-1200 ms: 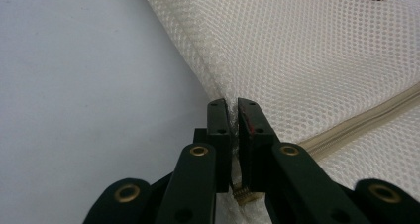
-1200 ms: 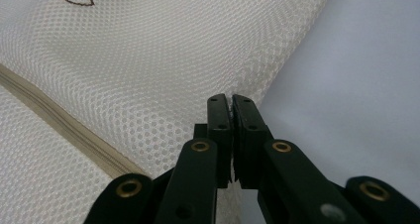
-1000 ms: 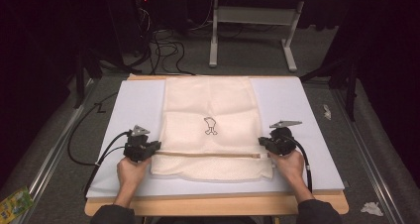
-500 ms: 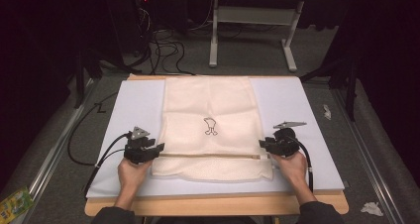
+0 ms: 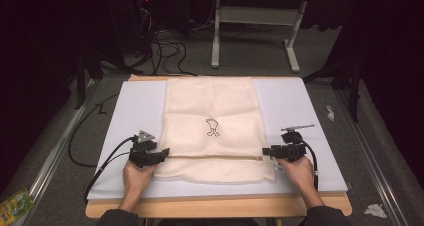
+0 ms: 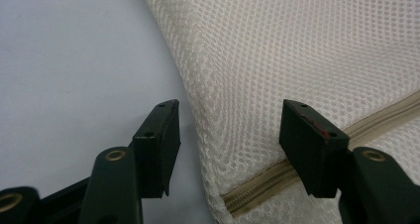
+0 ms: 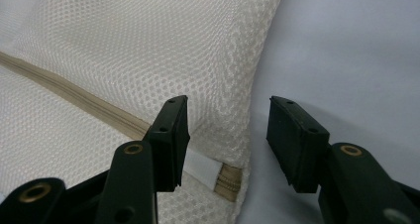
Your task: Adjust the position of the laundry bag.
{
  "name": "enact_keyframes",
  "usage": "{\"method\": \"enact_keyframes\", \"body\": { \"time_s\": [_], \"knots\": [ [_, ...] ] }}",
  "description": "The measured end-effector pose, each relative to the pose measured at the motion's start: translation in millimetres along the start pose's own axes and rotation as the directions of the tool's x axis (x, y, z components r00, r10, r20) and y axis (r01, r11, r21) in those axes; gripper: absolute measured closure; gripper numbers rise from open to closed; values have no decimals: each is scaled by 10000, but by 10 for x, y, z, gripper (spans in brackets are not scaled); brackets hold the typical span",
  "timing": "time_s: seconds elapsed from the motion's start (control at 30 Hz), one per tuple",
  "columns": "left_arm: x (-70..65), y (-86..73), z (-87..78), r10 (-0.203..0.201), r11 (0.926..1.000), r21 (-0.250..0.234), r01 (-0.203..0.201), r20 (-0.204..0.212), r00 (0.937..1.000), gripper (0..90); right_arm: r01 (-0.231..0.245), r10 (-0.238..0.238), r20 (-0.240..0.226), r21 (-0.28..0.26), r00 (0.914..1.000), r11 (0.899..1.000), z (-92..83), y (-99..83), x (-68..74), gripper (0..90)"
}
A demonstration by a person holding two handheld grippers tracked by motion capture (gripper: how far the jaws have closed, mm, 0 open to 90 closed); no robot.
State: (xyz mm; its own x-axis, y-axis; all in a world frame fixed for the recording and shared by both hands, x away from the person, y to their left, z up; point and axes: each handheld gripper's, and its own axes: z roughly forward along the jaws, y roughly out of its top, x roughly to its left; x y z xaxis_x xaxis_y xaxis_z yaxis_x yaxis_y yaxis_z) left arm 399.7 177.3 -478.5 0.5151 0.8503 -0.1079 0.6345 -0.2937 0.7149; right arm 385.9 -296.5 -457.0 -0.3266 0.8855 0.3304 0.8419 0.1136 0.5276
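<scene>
Two handheld grippers sit at opposite ends of a cream mesh bag (image 5: 212, 128) that lies flat on a pale blue-white mat (image 5: 300, 106) covering a wooden table (image 5: 215, 206); a tan zipper (image 5: 215, 157) runs across the bag near the person's edge, and a small dark emblem (image 5: 212, 127) marks its middle; the left gripper (image 5: 162, 152), held in the left hand (image 5: 136, 175), has its jaws spread wide and straddles the bag's left edge just where the zipper ends, one jaw over the mat and one over the mesh; the right gripper (image 5: 267, 151), held in the right hand (image 5: 300, 170), is likewise spread, astride the right edge beside a white tab (image 7: 200, 167) that may be the zipper pull, though it is partly hidden; neither pinches anything. Closing from here could catch only the top mesh layer, or slip off the seam, because the fabric is thin and slack; uneven pulls might skew or bunch the bag.
</scene>
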Motion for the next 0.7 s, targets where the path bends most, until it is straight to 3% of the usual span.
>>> {"method": "enact_keyframes", "body": {
  "time_s": [0.27,0.47,0.7],
  "knots": [
    [-10,-7,20,80,9999,-137,-82,-180,9998,403,-239,252,-324,409,9992,9989,57,34,30,521],
    [-47,-24,34,134,9998,-164,-140,-371,9992,402,-86,108,-315,705,9994,9975,116,94,131,529],
    [-76,-24,44,200,9997,-139,-208,-571,9982,401,2,13,-202,764,9998,9971,129,95,152,580]
  ]
}}
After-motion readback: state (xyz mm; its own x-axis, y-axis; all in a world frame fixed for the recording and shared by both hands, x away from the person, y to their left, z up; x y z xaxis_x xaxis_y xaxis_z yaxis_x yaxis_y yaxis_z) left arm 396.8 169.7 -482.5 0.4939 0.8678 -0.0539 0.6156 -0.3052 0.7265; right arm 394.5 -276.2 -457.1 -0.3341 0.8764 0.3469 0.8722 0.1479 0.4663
